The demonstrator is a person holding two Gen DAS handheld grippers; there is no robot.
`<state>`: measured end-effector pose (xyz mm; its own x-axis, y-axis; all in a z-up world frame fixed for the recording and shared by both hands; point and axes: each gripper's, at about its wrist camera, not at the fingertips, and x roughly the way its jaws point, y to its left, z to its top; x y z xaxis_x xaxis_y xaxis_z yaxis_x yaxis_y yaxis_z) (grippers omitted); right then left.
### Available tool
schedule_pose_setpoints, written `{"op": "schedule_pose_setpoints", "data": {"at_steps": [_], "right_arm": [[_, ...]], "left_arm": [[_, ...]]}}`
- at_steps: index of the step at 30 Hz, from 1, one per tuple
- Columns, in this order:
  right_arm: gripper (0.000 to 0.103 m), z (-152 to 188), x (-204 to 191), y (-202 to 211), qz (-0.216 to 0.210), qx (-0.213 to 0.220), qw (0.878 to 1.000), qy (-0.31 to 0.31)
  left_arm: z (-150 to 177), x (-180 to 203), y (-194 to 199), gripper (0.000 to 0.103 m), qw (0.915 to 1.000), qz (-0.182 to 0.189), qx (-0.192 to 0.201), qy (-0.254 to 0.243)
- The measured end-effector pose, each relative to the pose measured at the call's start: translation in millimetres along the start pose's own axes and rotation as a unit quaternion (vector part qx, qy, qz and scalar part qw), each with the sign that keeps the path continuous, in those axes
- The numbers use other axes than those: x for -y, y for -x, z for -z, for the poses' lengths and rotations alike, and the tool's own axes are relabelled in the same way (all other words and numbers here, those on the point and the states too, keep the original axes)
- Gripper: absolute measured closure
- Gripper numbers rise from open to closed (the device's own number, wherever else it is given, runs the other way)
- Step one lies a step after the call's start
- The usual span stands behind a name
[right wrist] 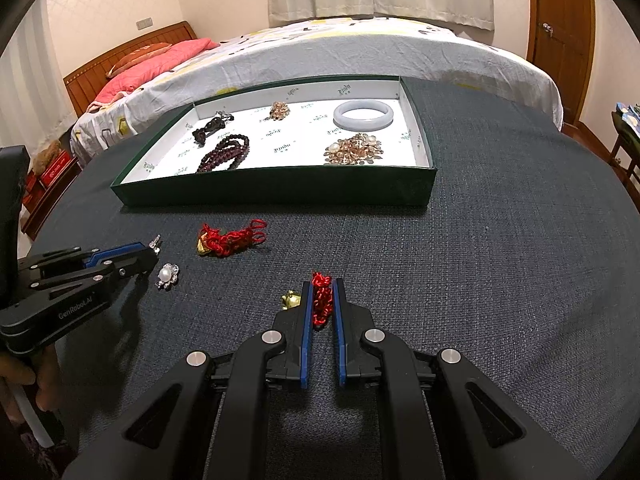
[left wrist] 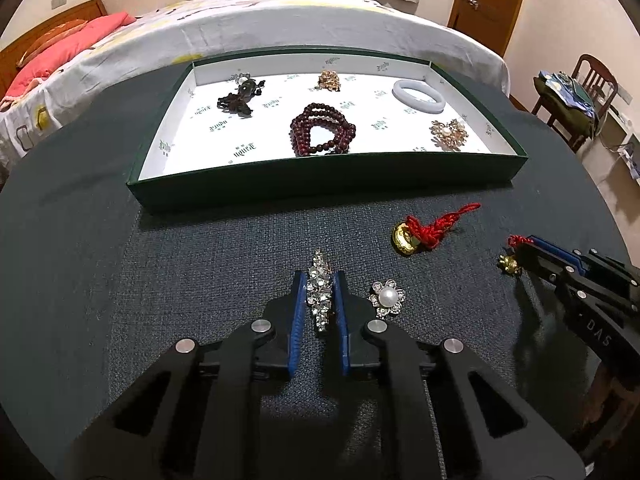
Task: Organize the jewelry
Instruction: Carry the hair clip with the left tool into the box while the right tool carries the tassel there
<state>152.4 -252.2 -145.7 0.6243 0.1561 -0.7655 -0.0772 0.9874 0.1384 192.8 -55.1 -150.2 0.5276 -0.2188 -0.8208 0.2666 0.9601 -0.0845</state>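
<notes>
Left claw (left wrist: 320, 300) of mine sits low centre of its frame, blue pads nearly closed around a long clear-crystal brooch (left wrist: 320, 294) on the dark woven table (left wrist: 200, 260). Right claw (right wrist: 322, 300) pinches a red knotted cord charm (right wrist: 322, 300), its small gold bead (right wrist: 291, 300) just left; I see the shallow green tray (right wrist: 280, 192) above.

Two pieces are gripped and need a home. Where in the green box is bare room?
Free: the front left corner of the green box, left of the dark red beads and in front of the black piece. Crowded: the right end, where the white bangle and pearl brooch sit.
</notes>
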Motion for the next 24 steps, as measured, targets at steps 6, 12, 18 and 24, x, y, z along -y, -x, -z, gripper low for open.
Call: {"op": "schedule_pose_setpoints", "data": {"at_steps": [6,12,18,24], "right_arm": [[0.093,1,0,-1,-0.001,0.000,1.000,0.000],[0.093,0,-1,1,-0.002,0.007,1.000,-0.001],[0.093,-3,-5,8,-0.001,0.017,1.000,0.001],[0.093,-6,-9,16,0.001,0.029,1.000,0.005]], "left_arm": [[1,0,0,0.089,1.0000,-0.001,0.002,-0.002],[1,-1,1,0.089,1.0000,0.001,0.003,0.003],[2,-6,3,0.090,0.9999,0.001,0.005,0.012],[1,-10,9,0.090,0.9998,0.000,0.013,0.017]]}}
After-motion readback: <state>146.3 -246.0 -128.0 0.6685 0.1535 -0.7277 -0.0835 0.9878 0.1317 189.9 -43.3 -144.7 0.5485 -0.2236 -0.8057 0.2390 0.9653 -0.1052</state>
